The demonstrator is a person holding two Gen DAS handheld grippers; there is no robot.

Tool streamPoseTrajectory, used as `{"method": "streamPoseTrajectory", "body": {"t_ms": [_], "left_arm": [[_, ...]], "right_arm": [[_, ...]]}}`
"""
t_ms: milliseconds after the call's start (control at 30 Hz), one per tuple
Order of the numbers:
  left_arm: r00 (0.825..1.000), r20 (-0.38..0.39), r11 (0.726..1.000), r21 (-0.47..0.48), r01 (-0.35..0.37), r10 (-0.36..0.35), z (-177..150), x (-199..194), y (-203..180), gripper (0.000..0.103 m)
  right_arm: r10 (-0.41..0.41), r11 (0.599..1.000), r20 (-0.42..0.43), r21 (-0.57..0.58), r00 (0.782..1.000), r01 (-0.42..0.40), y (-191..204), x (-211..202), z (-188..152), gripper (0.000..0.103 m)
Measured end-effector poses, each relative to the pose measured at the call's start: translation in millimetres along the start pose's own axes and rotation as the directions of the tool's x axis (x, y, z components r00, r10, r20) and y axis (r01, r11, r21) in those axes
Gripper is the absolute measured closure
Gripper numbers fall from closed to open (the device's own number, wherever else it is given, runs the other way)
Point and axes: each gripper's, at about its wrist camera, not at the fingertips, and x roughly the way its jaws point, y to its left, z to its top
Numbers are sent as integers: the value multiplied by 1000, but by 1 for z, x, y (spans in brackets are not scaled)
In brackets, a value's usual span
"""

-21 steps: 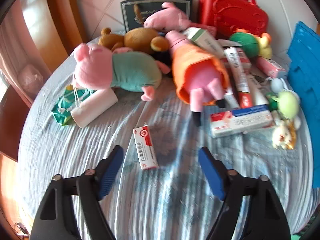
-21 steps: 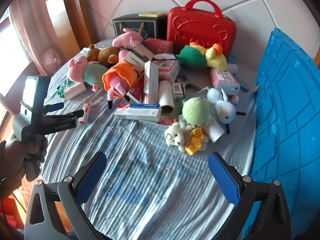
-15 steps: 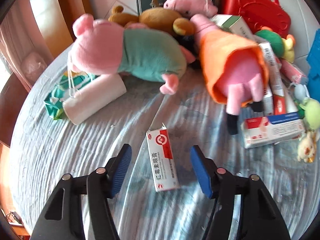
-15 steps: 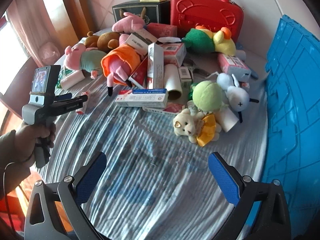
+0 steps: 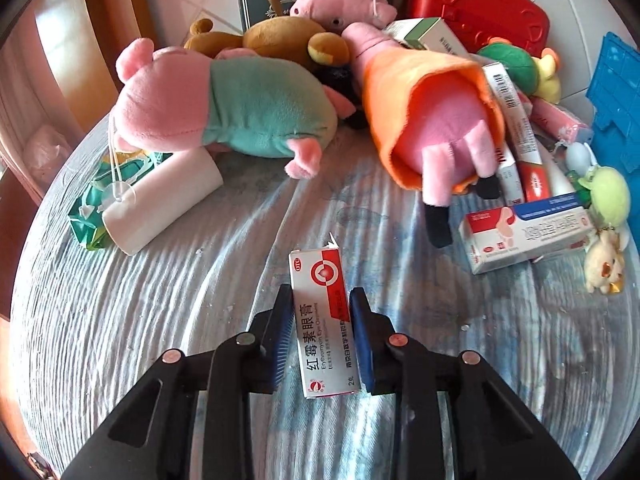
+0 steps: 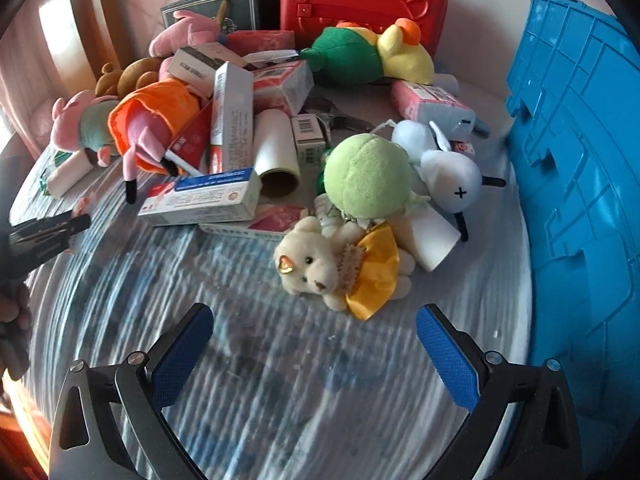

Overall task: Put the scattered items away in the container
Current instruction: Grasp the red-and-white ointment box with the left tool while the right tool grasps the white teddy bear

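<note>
Now my left gripper [image 5: 322,336] pinches the ointment box [image 5: 325,324] near the table's [image 5: 120,320] front edge; my right gripper [image 6: 314,354] hangs wide. A light side grip could let it slip before the blue container [image 6: 580,152].

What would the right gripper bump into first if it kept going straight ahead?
Probably the little cream teddy bear in the yellow dress. The right gripper is open, and the bear lies just beyond its fingertips, slightly right of centre. Only bare cloth shows between them, though the depth is hard to judge.
</note>
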Motion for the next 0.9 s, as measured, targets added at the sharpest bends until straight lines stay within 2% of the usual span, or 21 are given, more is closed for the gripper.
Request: {"method": "streamPoseTrajectory", "body": {"t_ms": [133, 333, 433, 567, 633, 833, 900], "left_arm": [[1000, 12, 1000, -1, 8, -8, -2, -10, 0, 75], [1000, 9, 1000, 2, 20, -20, -8, -18, 3, 75], [1000, 4, 1000, -2, 21, -21, -8, -17, 1, 75], [1000, 1, 1000, -3, 24, -24, -5, -15, 2, 75], [1000, 0, 1000, -1, 25, -25, -5, -15, 2, 75], [1000, 10, 1000, -10, 21, -21, -2, -17, 2, 75], [1000, 14, 1000, -8, 22, -22, 0, -20, 1, 75]], "right_arm": [[-61, 998, 12, -16, 998, 61, -4, 30, 7, 0], [-77, 997, 45, -23, 996, 78, -6, 63, 18, 0], [-69, 997, 2, -39, 998, 69, -3, 86, 19, 0], [-33, 999, 5, 30, 999, 32, -12, 90, 16, 2], [-20, 999, 14, 28, 1000, 19, -12, 86, 15, 18], [19, 999, 29, 29, 999, -19, -9, 72, 14, 40], [28, 999, 30, 27, 999, -29, -7, 68, 12, 43]]}}
